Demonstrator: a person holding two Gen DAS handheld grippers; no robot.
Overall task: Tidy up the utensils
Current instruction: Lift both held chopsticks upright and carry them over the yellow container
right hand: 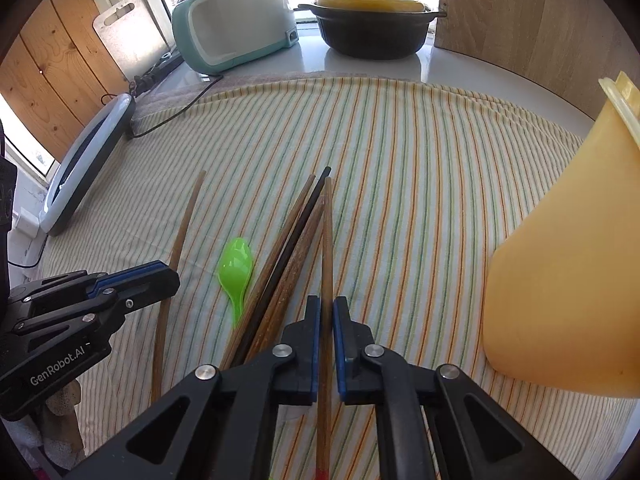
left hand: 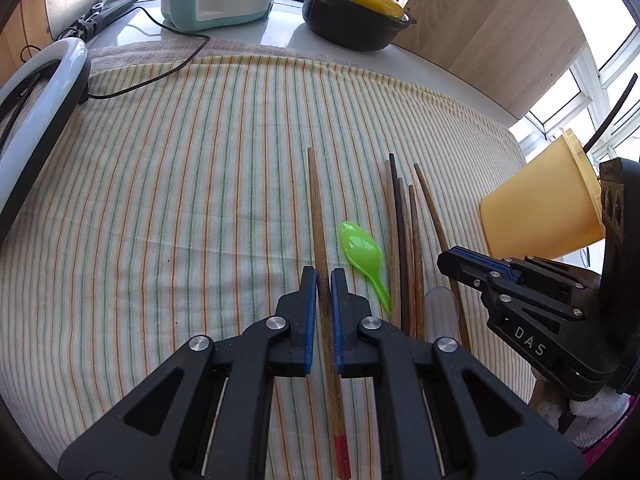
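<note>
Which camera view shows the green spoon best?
The left wrist view shows the green spoon best: bowl and whole handle are visible on the striped cloth, between the chopstick held by the left gripper and the chopstick bundle. The right wrist view shows it too, but smaller.

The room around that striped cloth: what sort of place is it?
Most likely a home kitchen worktop by a window. A black pot with a yellow lid and a pale teal cooker stand at the back, and chopsticks and a green spoon lie on the cloth.
</note>
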